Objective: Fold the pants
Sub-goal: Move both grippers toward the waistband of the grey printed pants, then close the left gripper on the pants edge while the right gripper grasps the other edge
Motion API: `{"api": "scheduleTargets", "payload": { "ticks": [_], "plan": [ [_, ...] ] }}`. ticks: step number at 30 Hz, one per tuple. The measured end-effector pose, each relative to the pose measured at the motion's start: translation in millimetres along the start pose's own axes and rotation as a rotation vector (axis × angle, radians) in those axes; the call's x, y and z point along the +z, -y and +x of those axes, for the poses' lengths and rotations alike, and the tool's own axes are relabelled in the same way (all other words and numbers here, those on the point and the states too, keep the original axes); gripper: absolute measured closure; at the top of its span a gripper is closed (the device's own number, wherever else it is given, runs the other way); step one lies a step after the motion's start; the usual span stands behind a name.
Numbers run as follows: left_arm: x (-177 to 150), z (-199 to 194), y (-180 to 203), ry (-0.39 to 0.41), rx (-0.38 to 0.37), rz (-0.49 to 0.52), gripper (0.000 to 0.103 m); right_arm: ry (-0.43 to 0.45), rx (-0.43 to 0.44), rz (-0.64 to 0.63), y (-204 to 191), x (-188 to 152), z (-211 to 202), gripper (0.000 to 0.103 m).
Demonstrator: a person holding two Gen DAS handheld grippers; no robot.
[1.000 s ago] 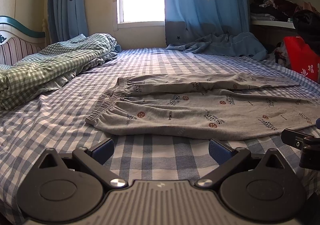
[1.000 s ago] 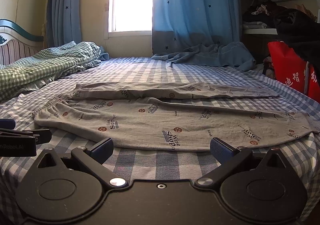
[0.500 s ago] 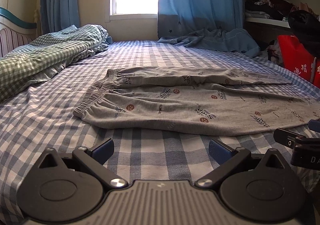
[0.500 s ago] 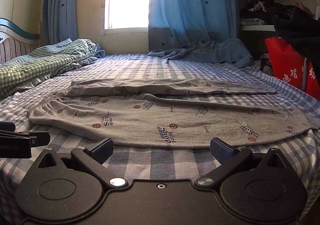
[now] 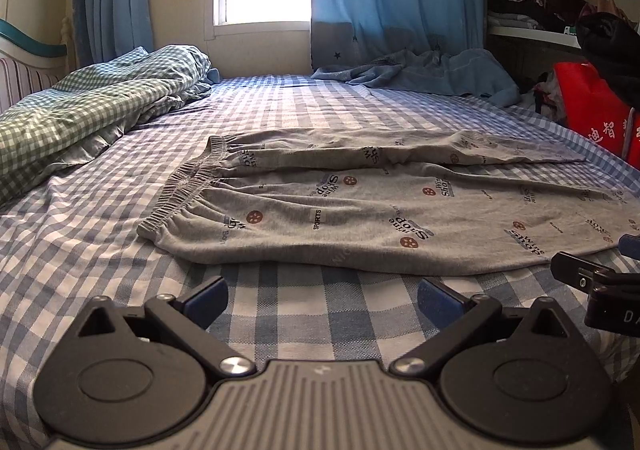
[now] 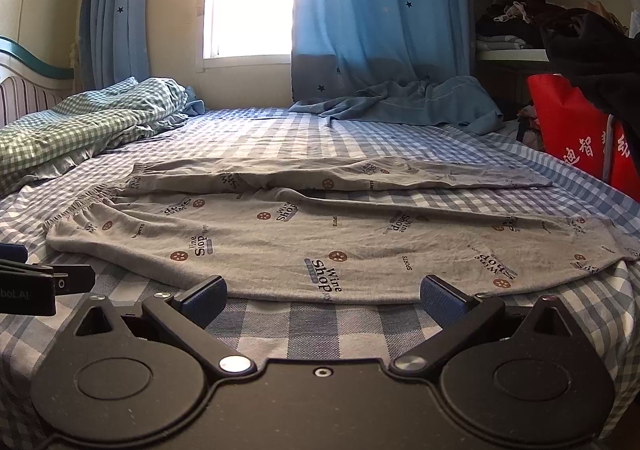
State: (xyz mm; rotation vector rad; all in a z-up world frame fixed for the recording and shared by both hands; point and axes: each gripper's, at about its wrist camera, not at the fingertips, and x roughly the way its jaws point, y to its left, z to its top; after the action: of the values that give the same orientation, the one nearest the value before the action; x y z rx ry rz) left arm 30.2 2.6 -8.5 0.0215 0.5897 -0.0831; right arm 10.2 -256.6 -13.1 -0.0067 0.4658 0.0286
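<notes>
The left gripper (image 5: 322, 296) and the right gripper (image 6: 322, 296), both spread wide and empty, have edged closer to the pants (image 5: 400, 209), which lie flat on the checked bed (image 5: 120, 209) at twelve o'clock, waistband toward nine. Neither touches cloth yet; the first fold looks imminent.

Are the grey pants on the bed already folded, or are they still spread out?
Spread out. The pants lie flat on the bed, both legs side by side at full length, waistband showing.
</notes>
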Motion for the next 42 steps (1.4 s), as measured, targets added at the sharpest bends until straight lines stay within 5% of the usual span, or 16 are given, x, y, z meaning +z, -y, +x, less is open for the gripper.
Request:
{"api": "scheduleTargets", "payload": {
  "ticks": [14,24,34,42],
  "plan": [
    [7.3,3.9,3.7,0.018,0.02,0.012,0.0,-0.008,0.004,0.025,5.2,2.7,5.8,0.001],
    [53.3,20.9,6.4,0.066,-0.002,0.081,0.0,0.042,0.046,0.031,23.7,29.4,15.7,0.0],
    [123.9,73.3,5.7,0.038,-0.039,0.173,0.0,0.072,0.231,0.026,76.4,102.6,59.2,0.0],
    [211.7,160.7,-2.9,0.037,-0.077,0.267,0.0,-0.014,0.371,-0.313,108.0,187.6,164.5,0.0]
  ]
}}
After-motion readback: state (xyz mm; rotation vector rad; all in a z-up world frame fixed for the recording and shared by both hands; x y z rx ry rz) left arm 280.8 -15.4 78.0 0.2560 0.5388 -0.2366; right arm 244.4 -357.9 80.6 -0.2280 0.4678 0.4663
